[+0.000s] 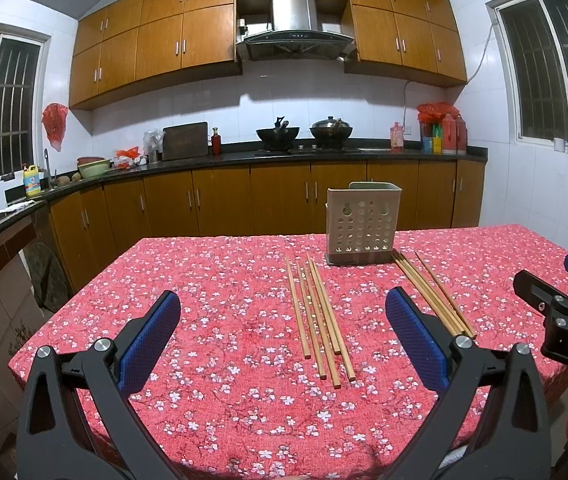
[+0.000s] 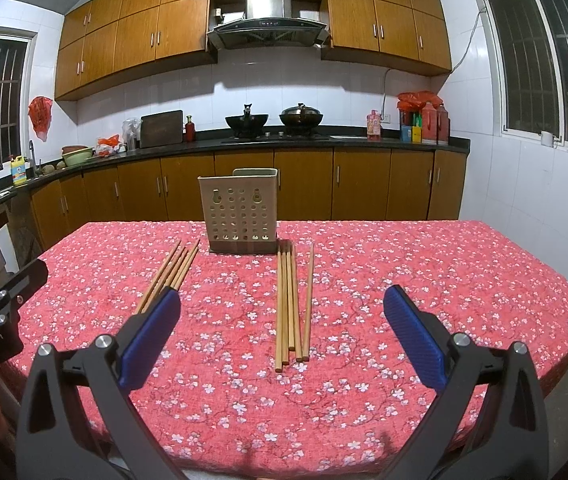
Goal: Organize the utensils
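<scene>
A beige perforated utensil holder (image 1: pixel 361 224) (image 2: pixel 239 211) stands upright at the far middle of the table. Two bundles of wooden chopsticks lie flat in front of it. The left bundle (image 1: pixel 320 320) (image 2: pixel 169 274) lies between my left gripper's fingers, further out on the cloth. The right bundle (image 1: pixel 434 294) (image 2: pixel 292 304) lies ahead of my right gripper. My left gripper (image 1: pixel 284 308) hovers open above the near table edge. Beside it my right gripper (image 2: pixel 281 304) (image 1: pixel 556 292) is also open, holding nothing.
The table carries a red floral cloth (image 1: pixel 219 272) (image 2: pixel 424 264). Its edges drop off at left, right and near side. Behind it runs a dark kitchen counter (image 1: pixel 243 156) with two woks, bottles and a cutting board, over wooden cabinets.
</scene>
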